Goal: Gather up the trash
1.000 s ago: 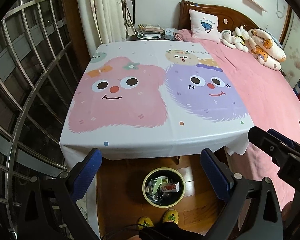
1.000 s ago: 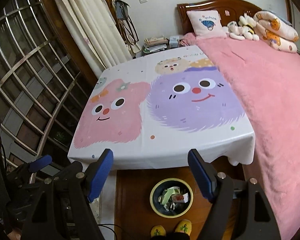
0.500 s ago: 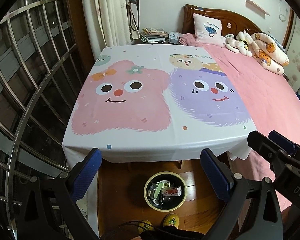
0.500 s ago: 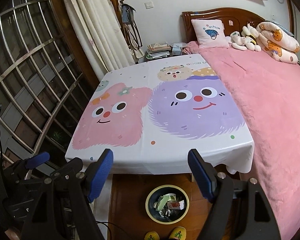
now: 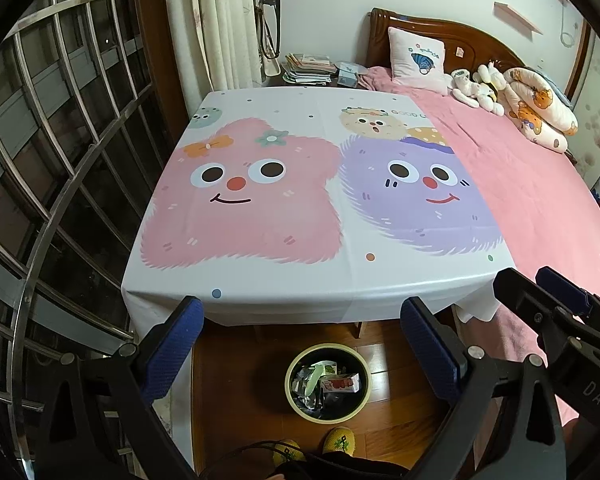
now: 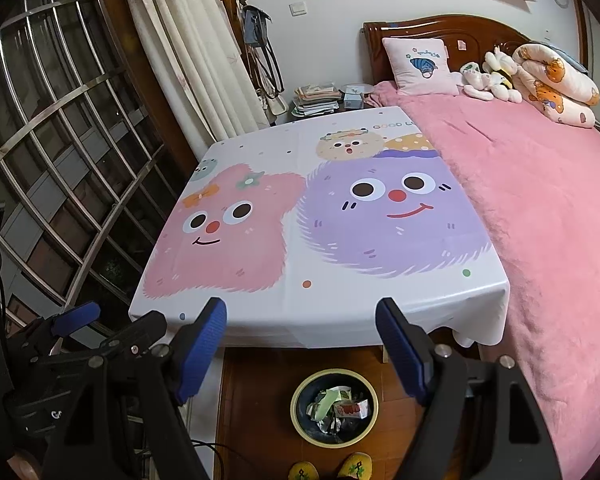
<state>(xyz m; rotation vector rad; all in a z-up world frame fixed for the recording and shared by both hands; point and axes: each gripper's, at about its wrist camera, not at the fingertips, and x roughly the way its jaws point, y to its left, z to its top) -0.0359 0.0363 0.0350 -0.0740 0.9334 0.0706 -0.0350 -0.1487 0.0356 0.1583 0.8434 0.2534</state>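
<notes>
The left tongs [image 5: 302,344] stand wide apart with nothing between the blue pads [image 5: 172,350]; the right tongs [image 6: 300,354] are likewise spread wide and hold nothing. Both sets hang above the waste bin [image 5: 327,416], which serves as the reference point. The waste bin is a round, dark container with a pale yellow rim, standing on the wooden floor [image 5: 236,392]. It contains the trash [image 5: 328,382]: crumpled wrappers, a pale green piece and a white packet with red print. In the right wrist view the same waste bin [image 6: 334,438] shows the trash [image 6: 340,406] heaped near its centre. Just nearer the camera than the waste bin, the toes of two yellow slippers [image 5: 338,440] touch the floor. Directly beyond the waste bin stands the tabletop [image 5: 312,280], covered by a white cloth printed with a pink and a purple cartoon creature; the cloth's front edge hangs down just behind the bin. To the right of the waste bin lies a bed [image 5: 540,200] under a pink blanket, touching the tabletop's right side. To the left of the waste bin, a window with metal bars [image 5: 60,160] fills the wall.
</notes>
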